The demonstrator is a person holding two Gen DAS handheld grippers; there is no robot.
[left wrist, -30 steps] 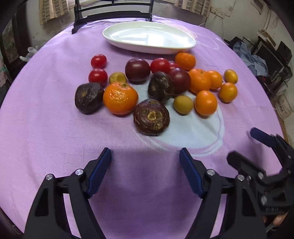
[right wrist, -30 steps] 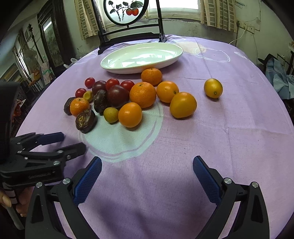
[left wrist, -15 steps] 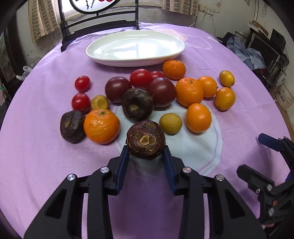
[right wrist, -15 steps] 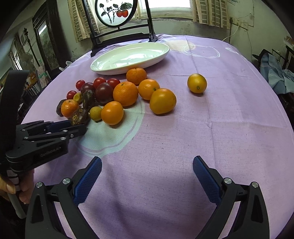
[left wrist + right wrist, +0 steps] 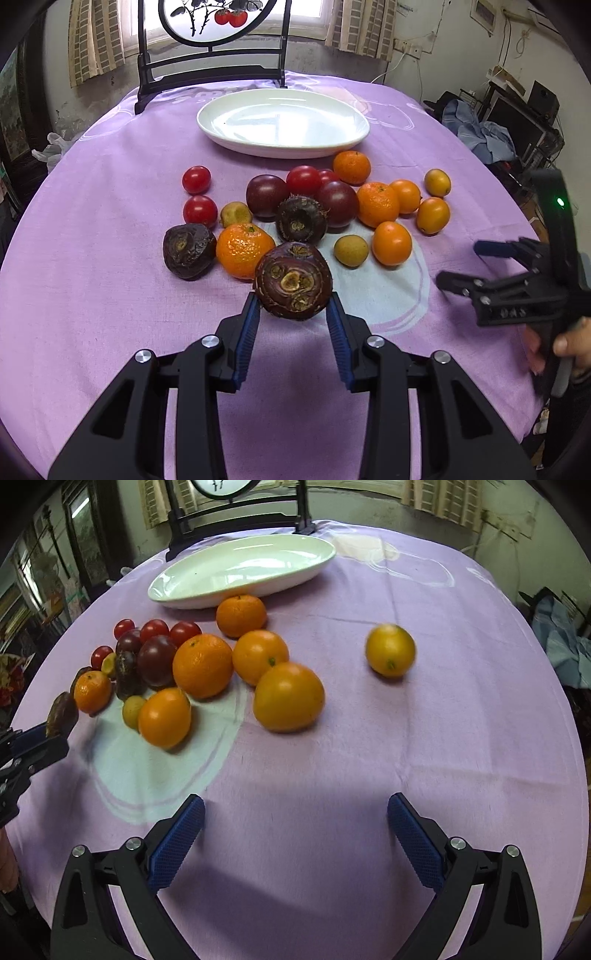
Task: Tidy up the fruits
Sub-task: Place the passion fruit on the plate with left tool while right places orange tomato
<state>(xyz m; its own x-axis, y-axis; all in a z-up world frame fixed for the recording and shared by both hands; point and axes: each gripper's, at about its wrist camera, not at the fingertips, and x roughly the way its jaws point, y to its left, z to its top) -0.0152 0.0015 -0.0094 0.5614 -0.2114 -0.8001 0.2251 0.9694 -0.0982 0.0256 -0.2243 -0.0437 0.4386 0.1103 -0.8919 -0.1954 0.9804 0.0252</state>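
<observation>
Purple tablecloth (image 5: 92, 295) below dark fruit (image 5: 293, 284), apparently clamped in left gripper (image 5: 293, 314)

Dark chair (image 5: 210, 70) behind purple tablecloth (image 5: 92, 295)

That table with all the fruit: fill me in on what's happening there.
A person is sorting fruit with two handheld grippers. The left gripper is shut on a dark brown wrinkled fruit, held above the purple tablecloth. The right gripper is open, holding nothing. The white dish has no fruit in it; the other fruit sits on the cloth.
</observation>
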